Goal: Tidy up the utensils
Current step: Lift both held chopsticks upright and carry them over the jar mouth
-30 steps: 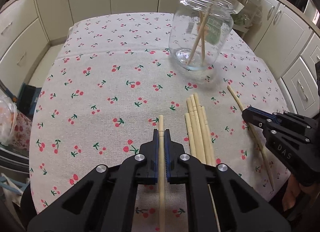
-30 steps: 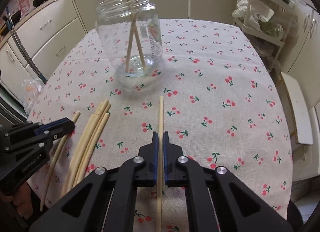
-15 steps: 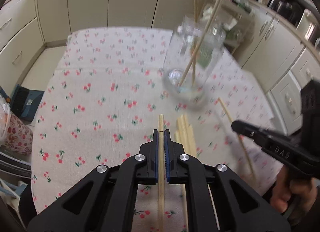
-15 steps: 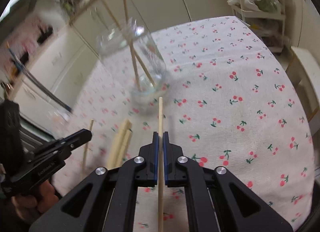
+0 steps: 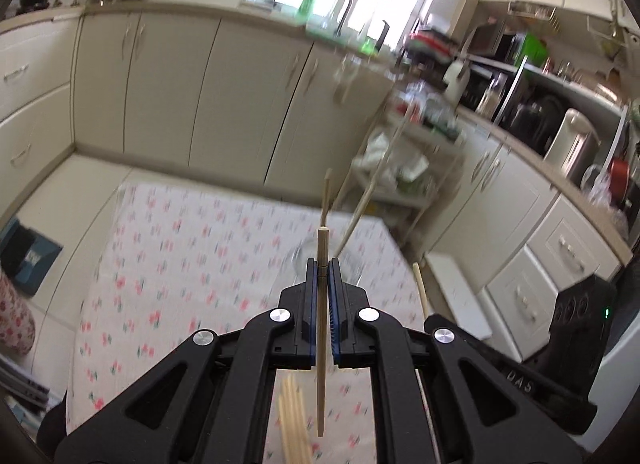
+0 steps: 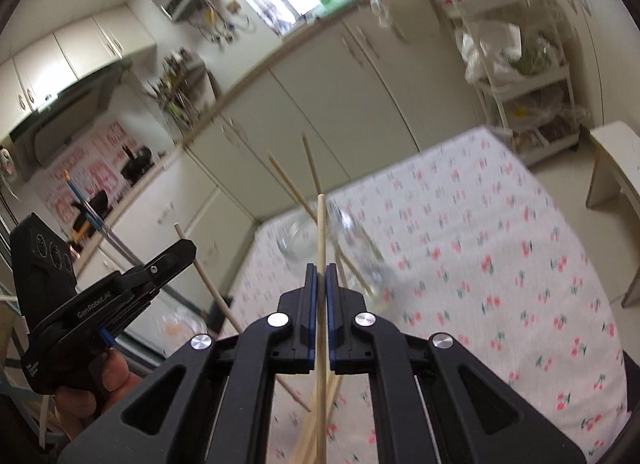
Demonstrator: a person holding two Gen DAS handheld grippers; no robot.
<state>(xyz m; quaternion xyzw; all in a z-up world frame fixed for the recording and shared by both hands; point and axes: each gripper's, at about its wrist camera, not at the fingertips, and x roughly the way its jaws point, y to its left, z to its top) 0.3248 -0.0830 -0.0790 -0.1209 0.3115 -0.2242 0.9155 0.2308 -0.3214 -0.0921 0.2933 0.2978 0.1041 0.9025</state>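
While tilted downward — both grippers [image 5: 322,264] [image 6: 319,268] pinch chopsticks [image 5: 321,328] [image 6: 320,304]

Each wrist view looks forward and slightly down along its own tool from above the table [image 5: 168,264], both sharing the jar [image 6: 344,248] at mid-frame and the cabinets [image 5: 168,95] behind.

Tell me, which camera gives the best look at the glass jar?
The right wrist view. There the glass jar shows as a blurred clear body on the cherry tablecloth, with two chopsticks rising from it. In the left wrist view the jar is mostly hidden behind the left gripper and its held chopstick.
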